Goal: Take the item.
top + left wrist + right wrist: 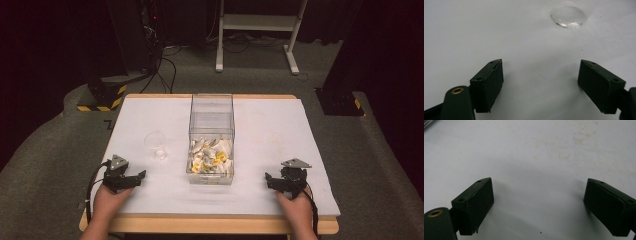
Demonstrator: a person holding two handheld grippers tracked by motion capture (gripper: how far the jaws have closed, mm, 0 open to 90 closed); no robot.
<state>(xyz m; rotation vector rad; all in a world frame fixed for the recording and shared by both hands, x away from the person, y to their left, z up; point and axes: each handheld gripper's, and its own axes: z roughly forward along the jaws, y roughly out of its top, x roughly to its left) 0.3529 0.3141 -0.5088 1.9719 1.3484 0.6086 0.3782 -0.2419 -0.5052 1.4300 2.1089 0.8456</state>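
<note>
Clear plastic cup (156,145) standing upright on the white tabletop (280,130), near and just ahead of the left gripper (141,175) in the high view, left of the clear plastic bin (211,125) at mid-table. Bin holding a heap of small white and yellow packets (210,156) at its near end, likely the stock to be moved into the cup. Left gripper resting low by the near edge, jaws pointing inward towards the bin; right gripper (267,179) mirrored on the far side, well apart from bin and cup, a ready stance by the look of it.

Left gripper view: jaws spread wide over bare tabletop (474,32), nothing between them; cup (568,16) ahead and off to the right of the gap, seen as a round transparent base, not touched. Wide spread probably kept for taking the cup.

Right gripper view: jaws likewise standing far apart, empty, above faintly stained white surface (531,170); no object within reach, probably waiting its turn at the bin.
</note>
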